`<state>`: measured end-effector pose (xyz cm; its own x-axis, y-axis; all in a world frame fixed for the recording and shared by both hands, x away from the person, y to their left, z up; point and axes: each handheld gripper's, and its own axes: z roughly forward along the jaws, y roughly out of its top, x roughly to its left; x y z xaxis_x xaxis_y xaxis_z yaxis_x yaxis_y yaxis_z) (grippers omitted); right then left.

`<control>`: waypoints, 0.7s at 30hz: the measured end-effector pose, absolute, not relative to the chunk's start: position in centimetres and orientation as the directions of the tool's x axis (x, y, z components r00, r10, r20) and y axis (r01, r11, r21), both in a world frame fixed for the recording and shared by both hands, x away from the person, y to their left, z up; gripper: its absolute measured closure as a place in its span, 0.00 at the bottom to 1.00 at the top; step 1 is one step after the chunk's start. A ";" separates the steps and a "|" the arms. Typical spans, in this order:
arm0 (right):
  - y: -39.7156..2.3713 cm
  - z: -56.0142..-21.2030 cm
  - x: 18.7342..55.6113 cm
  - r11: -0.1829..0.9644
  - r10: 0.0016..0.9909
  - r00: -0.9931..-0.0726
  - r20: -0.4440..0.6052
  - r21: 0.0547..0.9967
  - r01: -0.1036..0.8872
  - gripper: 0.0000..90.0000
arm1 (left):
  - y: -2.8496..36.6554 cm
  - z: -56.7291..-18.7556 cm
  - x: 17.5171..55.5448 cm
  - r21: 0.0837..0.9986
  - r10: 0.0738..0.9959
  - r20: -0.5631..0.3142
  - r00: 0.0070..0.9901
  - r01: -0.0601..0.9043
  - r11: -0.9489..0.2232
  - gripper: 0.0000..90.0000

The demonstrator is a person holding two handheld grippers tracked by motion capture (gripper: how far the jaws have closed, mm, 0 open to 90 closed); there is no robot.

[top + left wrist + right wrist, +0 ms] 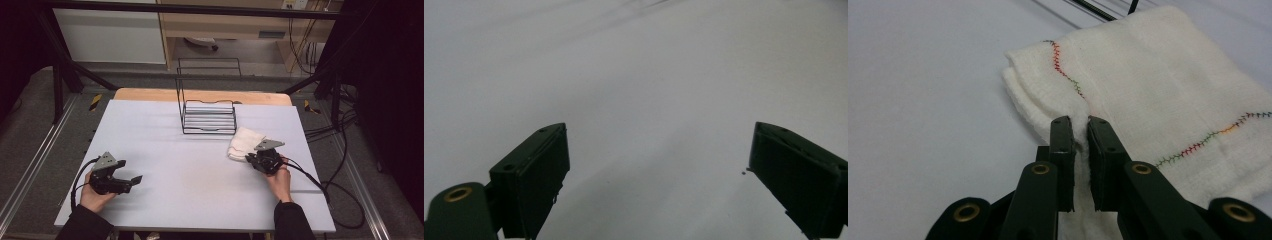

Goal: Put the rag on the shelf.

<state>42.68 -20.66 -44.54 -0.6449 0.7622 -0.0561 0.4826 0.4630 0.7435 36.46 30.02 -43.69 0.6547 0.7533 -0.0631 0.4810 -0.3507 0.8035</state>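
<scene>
A folded white cloth (244,141) with coloured zigzag stitching (1168,75) lies on the white table, just right of the wire rack. My right gripper (251,159) is at its near edge; in the right gripper view the gripper (1081,125) has its jaws pinched together on a fold of the cloth. My left gripper (134,181) rests low over the table at the front left, far from the cloth. Its jaws stand wide apart in the left gripper view (659,150), with bare table between them.
A black wire rack (207,102) stands at the back middle of the table (165,150). Cables (330,190) trail off the right edge. Dark frame posts flank the table, and a wooden strip runs along its far edge.
</scene>
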 end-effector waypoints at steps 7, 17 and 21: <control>-20.1 -44.0 42.5 0.411 0.745 -0.668 -0.006 0.792 0.451 0.72 | 30.0 -43.7 36.5 0.801 0.753 -0.065 0.654 0.484 -0.351 0.10; -15.0 -44.3 44.3 0.496 0.692 -0.720 -0.061 0.764 0.412 0.61 | 30.0 -43.7 36.4 0.804 0.751 -0.064 0.657 0.479 -0.351 0.10; -14.7 -45.1 44.7 0.524 0.693 -0.714 -0.098 0.749 0.406 0.67 | 30.1 -43.6 36.4 0.805 0.750 -0.063 0.658 0.478 -0.352 0.10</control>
